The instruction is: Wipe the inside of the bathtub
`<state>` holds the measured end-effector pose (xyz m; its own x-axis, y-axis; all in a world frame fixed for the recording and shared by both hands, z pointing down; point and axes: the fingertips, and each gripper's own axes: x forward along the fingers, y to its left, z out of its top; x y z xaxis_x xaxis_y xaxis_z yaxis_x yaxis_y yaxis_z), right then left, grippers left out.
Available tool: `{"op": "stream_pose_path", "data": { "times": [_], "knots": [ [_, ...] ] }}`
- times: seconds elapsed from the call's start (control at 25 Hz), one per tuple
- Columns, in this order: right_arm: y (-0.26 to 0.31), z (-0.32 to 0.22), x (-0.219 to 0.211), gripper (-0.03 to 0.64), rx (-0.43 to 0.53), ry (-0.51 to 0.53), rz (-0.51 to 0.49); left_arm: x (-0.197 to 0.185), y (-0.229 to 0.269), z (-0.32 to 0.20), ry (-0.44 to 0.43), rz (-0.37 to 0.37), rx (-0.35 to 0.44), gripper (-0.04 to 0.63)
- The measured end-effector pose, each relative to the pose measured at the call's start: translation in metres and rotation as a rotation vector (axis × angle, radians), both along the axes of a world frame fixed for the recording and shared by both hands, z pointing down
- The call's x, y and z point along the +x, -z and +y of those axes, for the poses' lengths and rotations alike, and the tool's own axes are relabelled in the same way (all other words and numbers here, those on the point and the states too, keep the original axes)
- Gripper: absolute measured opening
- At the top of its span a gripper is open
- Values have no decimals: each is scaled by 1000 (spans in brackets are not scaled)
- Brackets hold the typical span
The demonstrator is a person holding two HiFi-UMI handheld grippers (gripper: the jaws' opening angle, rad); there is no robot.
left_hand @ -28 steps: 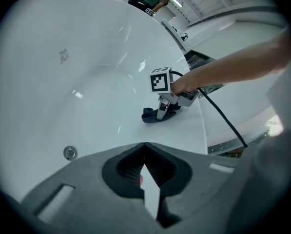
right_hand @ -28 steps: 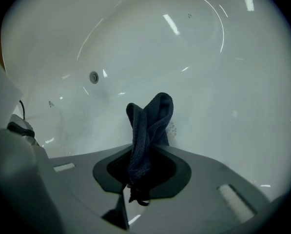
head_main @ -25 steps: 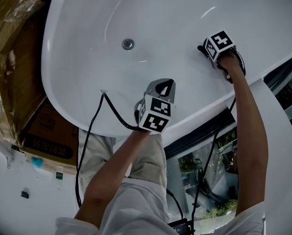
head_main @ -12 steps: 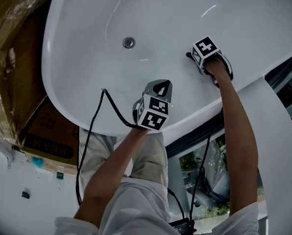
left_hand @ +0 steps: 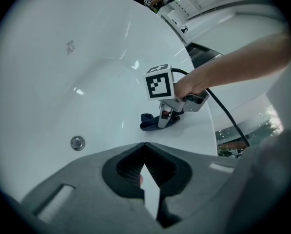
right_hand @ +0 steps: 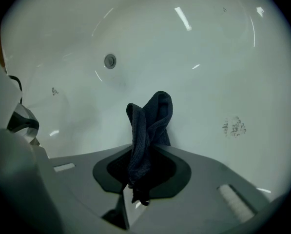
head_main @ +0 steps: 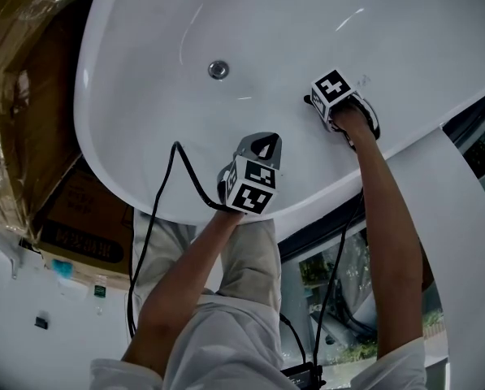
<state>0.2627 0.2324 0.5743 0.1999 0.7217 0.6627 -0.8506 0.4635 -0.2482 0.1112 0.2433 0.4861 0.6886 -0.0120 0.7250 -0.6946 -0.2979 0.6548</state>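
The white bathtub (head_main: 266, 23) fills the top of the head view, with its round metal drain (head_main: 218, 69) left of centre. My right gripper (head_main: 313, 101) is down on the tub's inner wall, shut on a dark blue cloth (right_hand: 150, 126) that hangs folded from the jaws against the white surface. From the left gripper view the cloth (left_hand: 147, 123) lies pressed on the tub under the right gripper (left_hand: 164, 121). My left gripper (head_main: 258, 143) sits near the tub's near rim, shut and holding nothing; its jaws (left_hand: 145, 167) point across the tub toward the drain (left_hand: 77, 143).
A speckled smudge (right_hand: 233, 126) marks the tub wall right of the cloth. A black cable (head_main: 157, 210) drapes over the near rim. Cardboard boxes (head_main: 23, 96) stand to the left of the tub. A dark window frame (head_main: 469, 112) borders the right side.
My right gripper has slid left along the tub wall with the cloth, closer to the drain. The left gripper has stayed almost still.
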Motion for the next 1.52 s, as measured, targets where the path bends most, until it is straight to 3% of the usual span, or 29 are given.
{"op": "stream_pose_path", "data": {
  "times": [0.92,1.52],
  "knots": [
    [-3,69,-56,67,-74,18,-29,-40,-12,25,-64,-22,8,-2],
    [3,146,-120,67,-243,-89,-110,-78,-20,20,-50,-58,1,-2]
  ]
}}
